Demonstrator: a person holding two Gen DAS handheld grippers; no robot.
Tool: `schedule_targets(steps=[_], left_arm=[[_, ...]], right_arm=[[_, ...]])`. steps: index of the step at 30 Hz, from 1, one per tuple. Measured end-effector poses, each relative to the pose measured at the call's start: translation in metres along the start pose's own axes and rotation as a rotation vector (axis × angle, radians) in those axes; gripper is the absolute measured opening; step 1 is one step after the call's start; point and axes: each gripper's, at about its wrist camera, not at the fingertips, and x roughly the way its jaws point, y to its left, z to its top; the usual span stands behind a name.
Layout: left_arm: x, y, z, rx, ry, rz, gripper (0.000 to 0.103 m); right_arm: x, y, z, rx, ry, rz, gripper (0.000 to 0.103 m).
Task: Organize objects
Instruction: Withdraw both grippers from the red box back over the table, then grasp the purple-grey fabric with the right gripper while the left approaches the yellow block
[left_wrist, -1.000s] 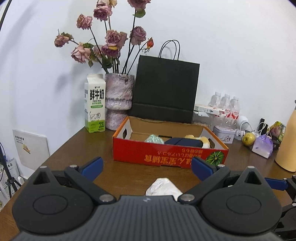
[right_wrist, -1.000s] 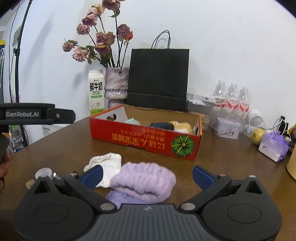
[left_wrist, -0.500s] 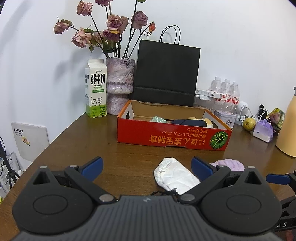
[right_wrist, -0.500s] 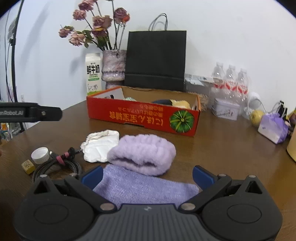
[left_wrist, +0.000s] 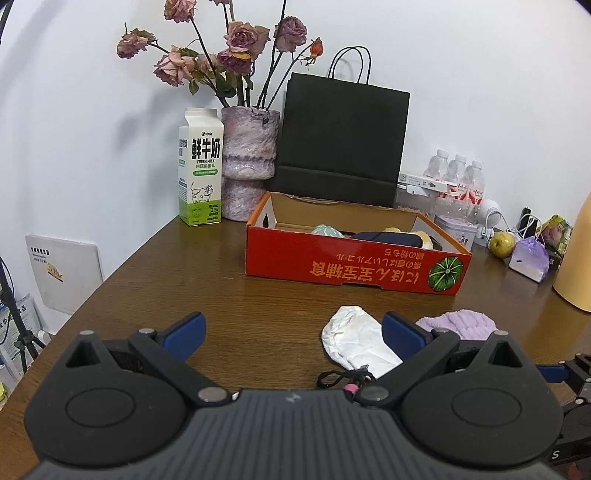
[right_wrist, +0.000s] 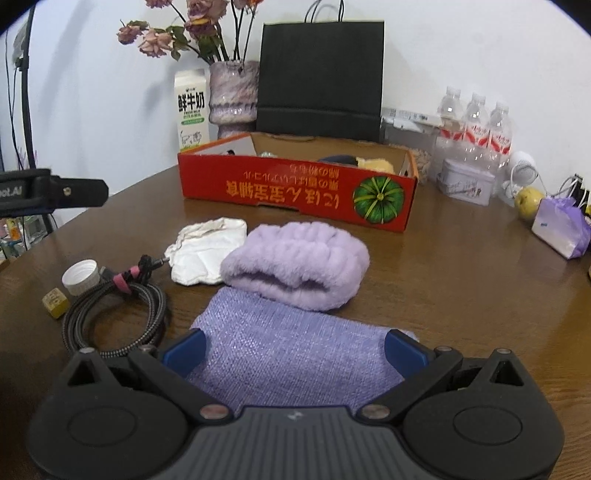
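Left of the red box (right_wrist: 295, 192), a bottle cap (right_wrist: 80, 277) and coiled cable (right_wrist: 114, 317) are seen on the desk (right_wrist: 461, 295). Nearer, a purple cloth (right_wrist: 288, 354) lies between the wide-open right claw (right_wrist: 293, 349); the left claw (left_wrist: 293, 328) is likewise spread, empty. The fluffy headband (right_wrist: 299, 266) overlapping the cloth could be dragged along.

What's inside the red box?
In the red cardboard box: a pale green item, a dark navy item and something yellow. The front wall hides whatever lies lower.
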Motion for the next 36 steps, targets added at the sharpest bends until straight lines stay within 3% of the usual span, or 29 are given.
schedule_targets(steps=[3,18,23,26,29,30,31,36], left_arm=[[-0.001,0.000,0.000,0.002,0.003,-0.004,0.103],[0.005,0.006,-0.006,-0.008,0.072,-0.015,0.103],[0.004,0.012,-0.006,-0.027,0.075,-0.016,0.103],[0.003,0.017,-0.005,-0.041,0.073,-0.018,0.103],[0.001,0.019,-0.005,-0.048,0.069,-0.023,0.103],[0.000,0.019,-0.005,-0.049,0.068,-0.024,0.103],[0.000,0.020,-0.004,-0.049,0.067,-0.025,0.103],[-0.002,0.021,-0.003,-0.053,0.063,-0.029,0.103]], right_arm=[[0.008,-0.003,0.000,0.020,0.051,0.017,0.103],[0.010,-0.002,0.002,0.009,0.057,0.026,0.102],[0.005,0.002,0.000,-0.006,0.035,0.046,0.087],[0.000,0.005,-0.002,-0.012,0.021,0.065,0.072],[-0.005,0.006,-0.003,-0.005,0.004,0.078,0.040],[-0.006,0.005,-0.003,0.005,-0.001,0.080,0.021],[-0.007,0.003,-0.003,0.020,-0.003,0.086,0.014],[-0.008,0.002,-0.003,0.027,-0.009,0.081,0.011]])
